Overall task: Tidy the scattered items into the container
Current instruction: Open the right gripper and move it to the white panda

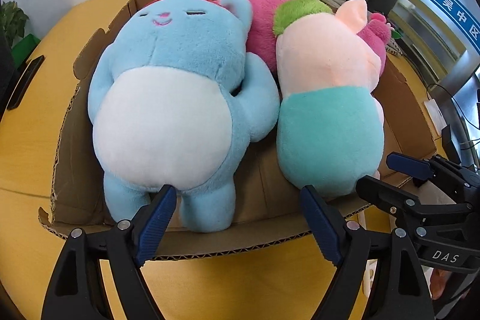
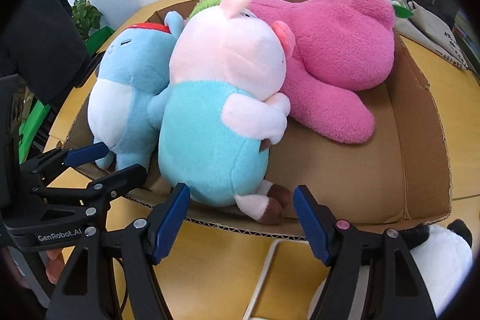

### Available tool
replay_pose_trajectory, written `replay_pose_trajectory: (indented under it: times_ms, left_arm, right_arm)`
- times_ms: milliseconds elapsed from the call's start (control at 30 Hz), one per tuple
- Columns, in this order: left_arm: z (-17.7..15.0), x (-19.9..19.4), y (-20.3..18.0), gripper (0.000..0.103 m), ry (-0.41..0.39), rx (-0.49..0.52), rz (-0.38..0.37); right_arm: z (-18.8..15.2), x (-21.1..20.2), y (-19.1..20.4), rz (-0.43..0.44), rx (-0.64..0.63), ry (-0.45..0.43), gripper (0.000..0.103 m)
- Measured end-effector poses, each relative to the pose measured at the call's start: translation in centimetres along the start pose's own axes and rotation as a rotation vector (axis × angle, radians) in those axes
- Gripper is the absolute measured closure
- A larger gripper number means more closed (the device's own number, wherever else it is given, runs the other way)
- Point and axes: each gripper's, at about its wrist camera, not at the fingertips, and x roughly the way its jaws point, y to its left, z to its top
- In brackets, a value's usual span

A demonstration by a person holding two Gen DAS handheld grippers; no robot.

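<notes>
A shallow cardboard box (image 1: 72,146) on the yellow table holds three plush toys. A blue bear (image 1: 168,98) lies on its back at the left. Beside it is a pink pig in a teal suit (image 1: 327,116), and a magenta plush (image 2: 339,49) lies behind them. My left gripper (image 1: 237,194) is open over the box's near edge, its pads beside the bear's feet and touching nothing. My right gripper (image 2: 241,191) is open with the pig's hoofed foot loose between its pads. A black-and-white panda plush (image 2: 441,257) lies outside the box at the lower right.
A round yellow table (image 1: 30,170) carries the box. A black phone (image 1: 27,80) and a potted plant (image 1: 12,19) are at the left. A white cord (image 2: 264,275) runs in front of the box. Papers and a bag (image 2: 435,28) sit at the far right.
</notes>
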Motion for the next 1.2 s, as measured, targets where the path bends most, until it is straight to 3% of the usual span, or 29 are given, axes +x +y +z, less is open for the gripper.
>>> replay_pose_trajectory:
  times_ms: [233,533,1200]
  left_arm:
    - [-0.8,-2.6,-0.7,0.016,-0.052,-0.019,0.030]
    - [-0.6,-7.5,-2.3,0.003,-0.159,-0.032,0.078]
    - [-1.9,-8.7,-1.6,0.003,-0.178,-0.061,0.101]
  right_arm:
    - [-2.1,-1.9,0.9,-0.037,-0.023,-0.044,0.029]
    - [-3.6,-6.0,1.2,-0.084,-0.042,-0.095,0.026]
    - [-5.4,-7.2,0.5,-0.112,-0.071,-0.083,0.026]
